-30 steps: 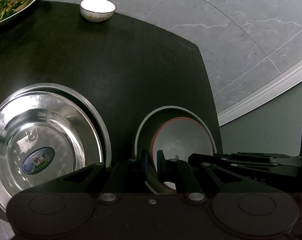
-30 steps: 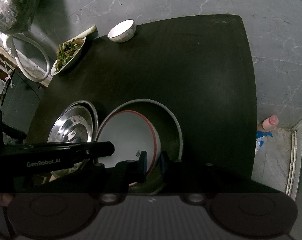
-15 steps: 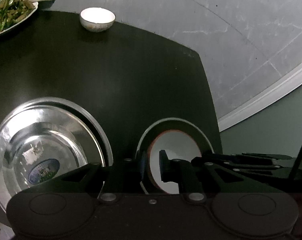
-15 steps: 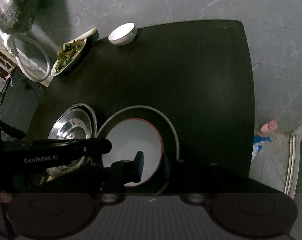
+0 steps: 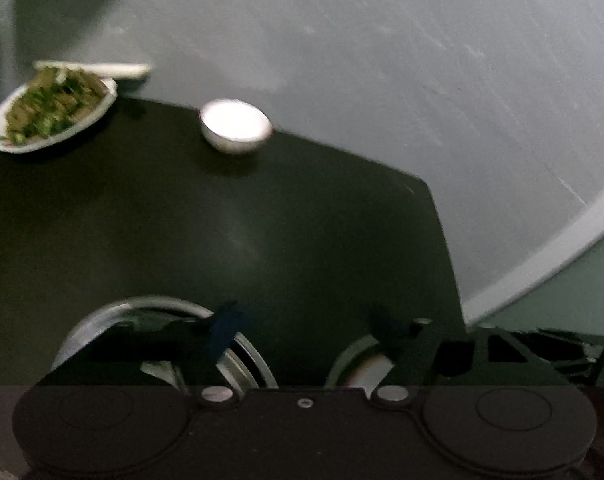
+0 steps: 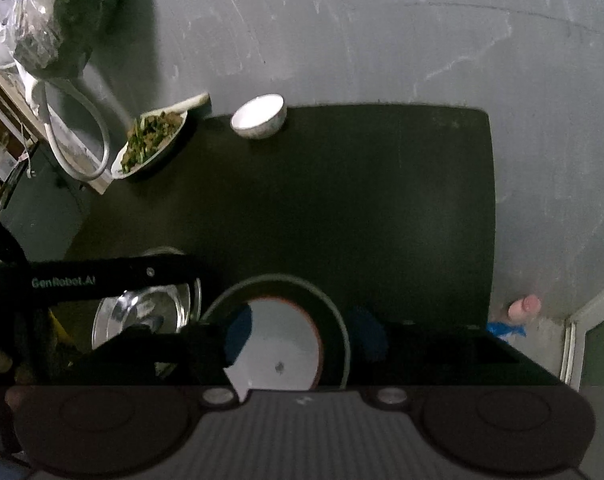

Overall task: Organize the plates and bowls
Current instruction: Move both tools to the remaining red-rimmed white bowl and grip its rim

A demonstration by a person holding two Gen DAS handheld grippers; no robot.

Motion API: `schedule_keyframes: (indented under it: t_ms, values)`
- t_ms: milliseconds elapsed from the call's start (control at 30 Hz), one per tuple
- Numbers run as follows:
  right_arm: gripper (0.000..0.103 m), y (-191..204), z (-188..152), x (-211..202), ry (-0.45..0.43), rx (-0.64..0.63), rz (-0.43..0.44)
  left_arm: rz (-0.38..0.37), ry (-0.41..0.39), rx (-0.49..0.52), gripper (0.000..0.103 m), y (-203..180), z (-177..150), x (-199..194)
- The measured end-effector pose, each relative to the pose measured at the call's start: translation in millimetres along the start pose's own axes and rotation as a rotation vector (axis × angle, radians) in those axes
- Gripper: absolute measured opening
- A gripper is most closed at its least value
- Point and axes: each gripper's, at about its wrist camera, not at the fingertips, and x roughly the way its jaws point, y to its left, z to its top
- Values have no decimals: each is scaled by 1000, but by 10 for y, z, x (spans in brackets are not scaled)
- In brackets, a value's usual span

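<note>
White bowl (image 6: 282,344) with red-brown rim sits inside a dark green-rimmed bowl (image 6: 333,316); both tongs (image 5: 305,328) (image 6: 302,328) gape wide, empty.

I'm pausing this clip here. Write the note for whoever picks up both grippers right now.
Left gripper: open, holding nothing, above the near table edge.
Right gripper: open, holding nothing, over the white red-rimmed bowl.
That bowl sits inside the dark plate; the steel plates lie stacked beside it.
Left to sort: the small white bowl and the plate of greens at the far edge.
</note>
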Motion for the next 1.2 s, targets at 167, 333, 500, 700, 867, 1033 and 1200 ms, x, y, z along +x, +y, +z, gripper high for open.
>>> schedule_keyframes:
  t_ms: [167, 333, 500, 700, 867, 1033, 1200]
  values:
    - [87, -32, 166, 81, -29, -13, -21, 60, -61, -41, 96, 171, 207, 46]
    - [97, -65, 384, 223, -46, -23, -44, 118, -102, -57, 101, 336, 455, 154]
    - [101, -41, 691, 451, -67, -52, -95, 176, -133, -66, 102, 513, 759, 364]
    - [102, 44, 1087, 789, -94, -98, -143, 217, -153, -80, 102, 728, 1102, 692]
    - [102, 110, 1368, 1092, -115, -112, -151, 236, -167, -91, 102, 884, 1339, 932]
    - [102, 173, 1568, 1391, -143, -107, -158, 230, -169, -144, 102, 1018, 1487, 1163]
    - [101, 213, 1737, 1706, -161, -81, -154, 236, -138, -137, 102, 1063, 1556, 1416]
